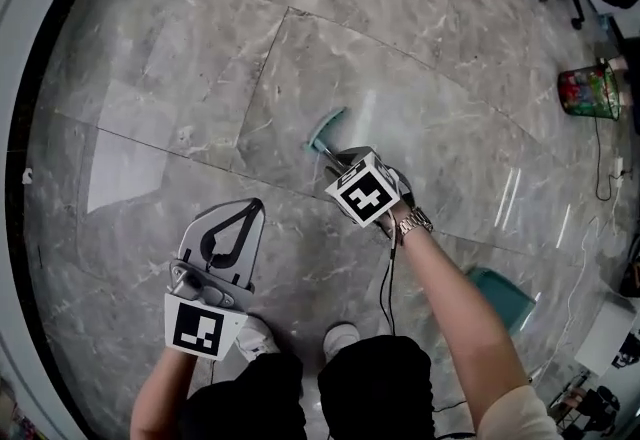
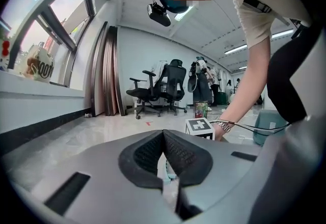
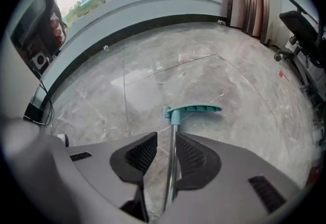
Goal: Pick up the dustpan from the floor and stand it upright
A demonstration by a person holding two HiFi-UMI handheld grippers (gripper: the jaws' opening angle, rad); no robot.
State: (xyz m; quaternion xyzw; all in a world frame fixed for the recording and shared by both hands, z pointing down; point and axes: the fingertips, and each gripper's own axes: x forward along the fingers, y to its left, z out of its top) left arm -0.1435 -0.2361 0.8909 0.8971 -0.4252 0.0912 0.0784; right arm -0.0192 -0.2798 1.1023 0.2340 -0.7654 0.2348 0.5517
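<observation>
Teal plastic forms the T-shaped grip [image 3: 193, 110] of the one long-handled dustpan [image 3: 174, 134]. It lies on the grey marble floor [image 1: 200, 78], and its thin metal shaft runs up between the jaws of the right gripper [image 3: 166, 142]. Those jaws stand released: the shaft sits close against the pad [image 3: 192, 154] on the right of that gripper's view, with a clear gap to the other pad. The left gripper [image 2: 163, 135], lower left in the head view, is clenched on nothing, well apart from the shaft. There are two grippers, one dustpan and two pale shoes [image 1: 341, 336]. In the head view the right gripper and forearm hide most of the shaft, and the teal pan [image 1: 503, 296] shows only partly at lower right.
</observation>
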